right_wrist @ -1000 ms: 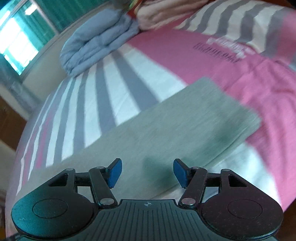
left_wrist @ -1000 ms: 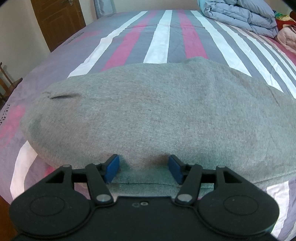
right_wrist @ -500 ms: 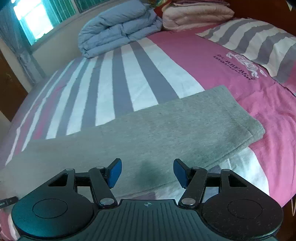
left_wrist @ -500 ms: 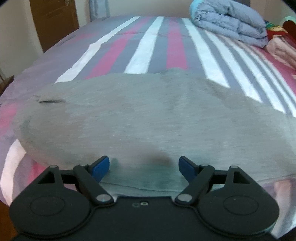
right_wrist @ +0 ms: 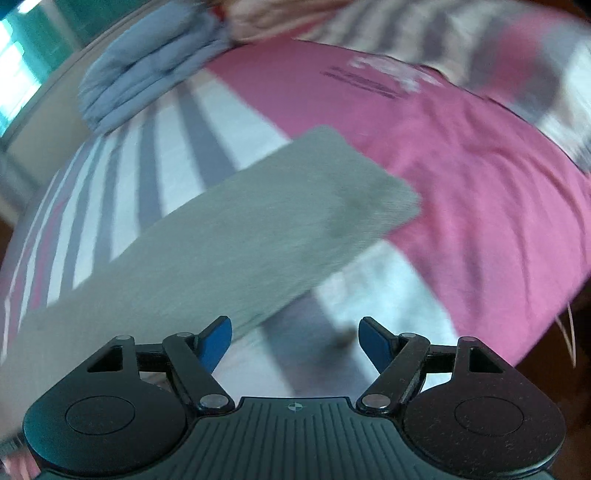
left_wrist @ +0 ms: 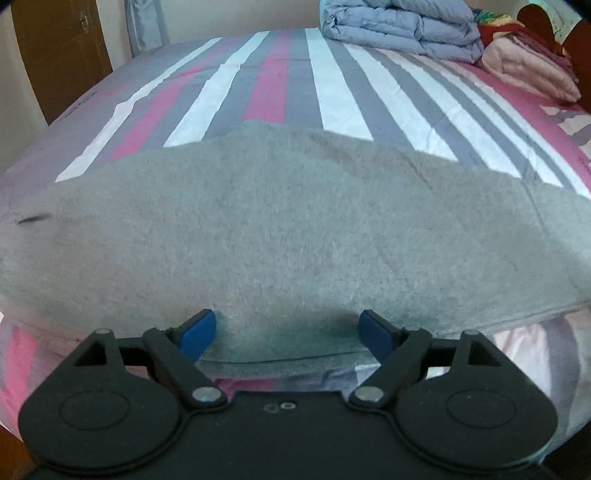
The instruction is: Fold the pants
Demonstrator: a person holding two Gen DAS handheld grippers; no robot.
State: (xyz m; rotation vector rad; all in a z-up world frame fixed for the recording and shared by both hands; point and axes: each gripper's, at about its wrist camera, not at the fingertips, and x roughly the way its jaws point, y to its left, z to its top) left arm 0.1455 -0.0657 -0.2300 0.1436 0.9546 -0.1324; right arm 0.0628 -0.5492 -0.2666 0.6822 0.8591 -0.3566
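1. My left tool [left_wrist: 288,332] hung low over the near edge of the grey pants [left_wrist: 288,229], its blue fingers [left_wrist: 197,328] spread wide apart with nothing between them but the cloth lying underneath.

2. The pants lay flat across the bed [left_wrist: 332,96], a long grey band running left to right over the pink, white and grey stripes of the bedsheet [left_wrist: 273,74]. A short dark mark [left_wrist: 31,219] showed on the fabric near its left end. Along the near edge a lower layer of the same grey cloth peeked out beneath the top one.

3. A folded pale-blue duvet [left_wrist: 402,26] sat at the far side of the bed, with a pink blanket [left_wrist: 528,66] just beside it to the right. A brown wooden door [left_wrist: 62,51] stood at the far left.

4. My right tool [right_wrist: 295,338] was also parted, its blue fingers [right_wrist: 216,338] wide and gripping nothing. The view from it was blurred by motion.

5. From that side the pants [right_wrist: 229,240] stretched diagonally, their squared-off end [right_wrist: 373,184] resting where the stripes met the solid pink panel [right_wrist: 461,192] of the sheet. The left finger stood over the near edge of the cloth; the right one was over bare sheet.

6. The blue duvet [right_wrist: 147,70] showed again at the upper left, well apart from the pants.
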